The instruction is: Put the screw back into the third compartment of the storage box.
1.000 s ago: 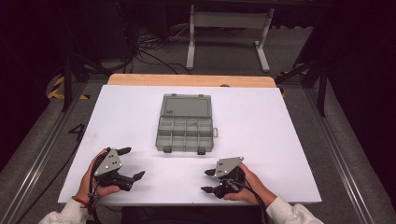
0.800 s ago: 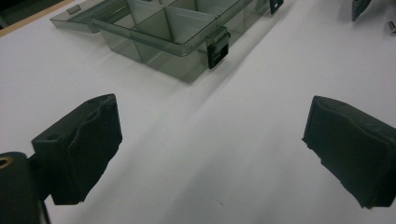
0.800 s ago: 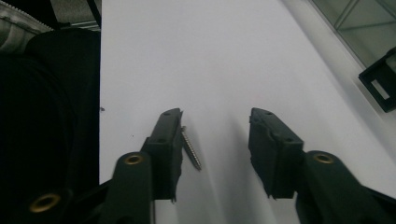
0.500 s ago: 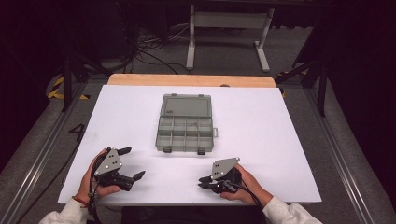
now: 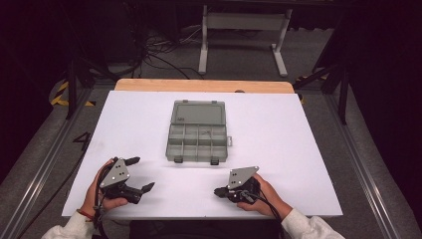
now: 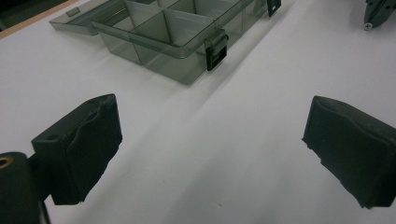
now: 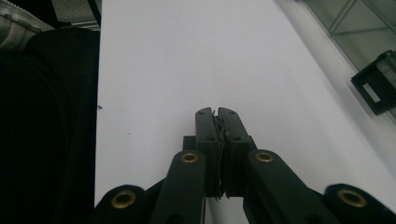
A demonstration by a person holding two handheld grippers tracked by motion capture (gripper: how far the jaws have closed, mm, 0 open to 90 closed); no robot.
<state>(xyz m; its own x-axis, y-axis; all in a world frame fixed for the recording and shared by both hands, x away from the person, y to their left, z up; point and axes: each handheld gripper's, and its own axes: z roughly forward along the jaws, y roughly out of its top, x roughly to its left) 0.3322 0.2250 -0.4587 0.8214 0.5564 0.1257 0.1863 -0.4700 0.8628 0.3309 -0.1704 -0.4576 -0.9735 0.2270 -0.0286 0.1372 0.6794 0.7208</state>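
The open organizer box point(image 5: 198, 133) lies on the table point(image 5: 278, 129) near its middle, its lid behind its compartments, with the left gripper point(image 5: 138, 174) before it to the left and the right gripper point(image 5: 219, 191) before it to the right.

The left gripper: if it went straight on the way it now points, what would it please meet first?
Probably the open organizer box: in the left gripper view it lies ahead of the left gripper, whose jaws stand wide apart over bare white table. Depth is uncertain.

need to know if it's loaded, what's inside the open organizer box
The organizer box lies open on the white table, lid flat behind it. Its divided compartments look mostly empty; one upper right cell holds a small thin item, too small to identify. Dividers hide parts of the far cells in the left gripper view.
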